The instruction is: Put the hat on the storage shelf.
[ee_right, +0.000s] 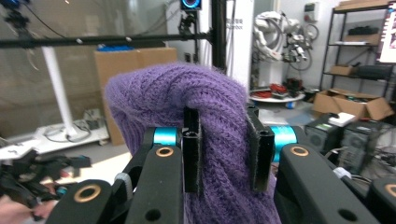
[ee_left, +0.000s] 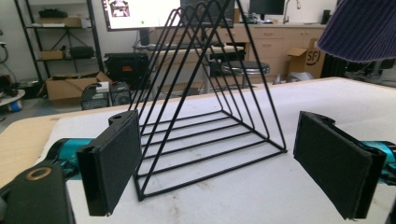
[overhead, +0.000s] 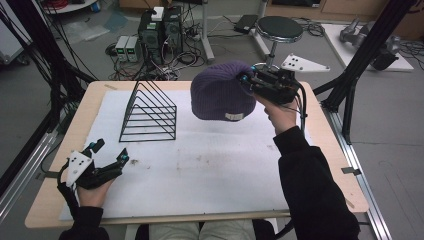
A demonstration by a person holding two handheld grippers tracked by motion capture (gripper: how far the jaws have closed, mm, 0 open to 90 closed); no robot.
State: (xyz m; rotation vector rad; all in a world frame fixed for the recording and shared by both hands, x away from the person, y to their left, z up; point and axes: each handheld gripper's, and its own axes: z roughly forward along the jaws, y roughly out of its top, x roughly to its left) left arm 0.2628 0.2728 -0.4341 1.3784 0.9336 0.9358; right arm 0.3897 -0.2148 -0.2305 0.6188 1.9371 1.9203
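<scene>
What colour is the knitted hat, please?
Purple; the knitted hat shows best in the right gripper view.

A wooden table (overhead: 88, 102) carries a white mat (overhead: 210, 165), with a black wire rack (overhead: 149, 113) standing on it

Purple knit hat (ee_right: 187, 98) pinched betw. right tongs (ee_right: 227, 154), mid-air.

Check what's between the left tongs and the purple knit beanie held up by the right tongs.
The black wire triangular rack stands between the open left tongs and the purple knit beanie; around it, bare white mat. The high view shows it.
</scene>
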